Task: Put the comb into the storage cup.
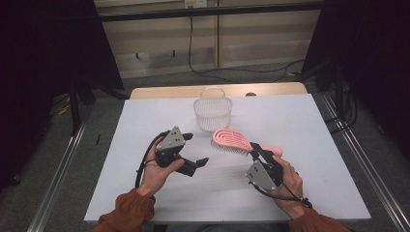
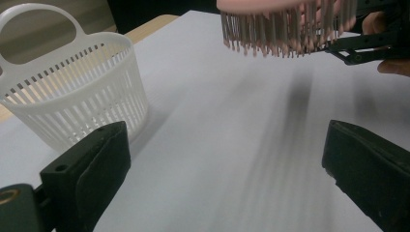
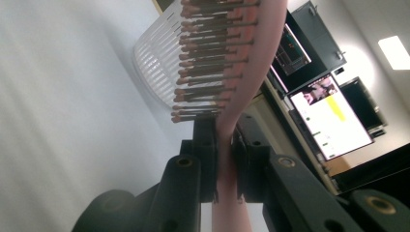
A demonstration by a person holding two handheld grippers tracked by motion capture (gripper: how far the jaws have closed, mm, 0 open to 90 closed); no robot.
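Right gripper clamps the pink hairbrush at its narrow neck, head cantilevered ahead toward the white basket, so it may pivot or slip there; left gripper hangs wide open, empty.

From above my white table is evenly bright against dark surroundings, soft streaked shadows smear across it in my left gripper view, the brush bristles blur close to my right lens, and a screen and ceiling light glare white.
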